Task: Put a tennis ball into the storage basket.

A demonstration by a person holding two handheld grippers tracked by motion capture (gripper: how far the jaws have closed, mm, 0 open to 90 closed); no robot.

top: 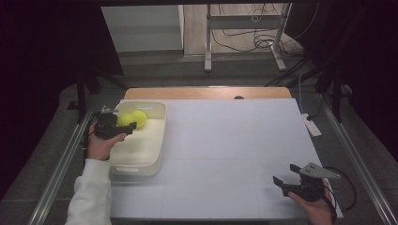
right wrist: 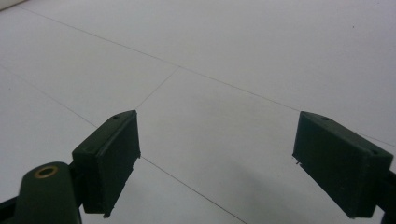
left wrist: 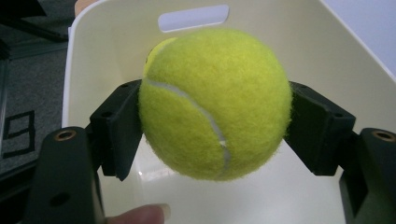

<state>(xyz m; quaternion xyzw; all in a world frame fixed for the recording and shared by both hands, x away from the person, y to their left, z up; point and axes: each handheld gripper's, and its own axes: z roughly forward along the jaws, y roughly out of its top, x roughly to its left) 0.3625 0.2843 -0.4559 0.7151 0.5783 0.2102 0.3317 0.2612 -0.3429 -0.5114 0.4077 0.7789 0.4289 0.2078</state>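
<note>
Yellow-green tennis ball pinched between left gripper pads over cream plastic bin, second ball beside it inside, likely for dropping or lifting out; right gripper spread wide, idle over white table.

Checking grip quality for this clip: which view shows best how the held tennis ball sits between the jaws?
The left gripper view: the tennis ball is large and sharp, with a black jaw pressed on each side, above the cream bin. The high view shows it small at the left gripper, beside a second ball.
</note>
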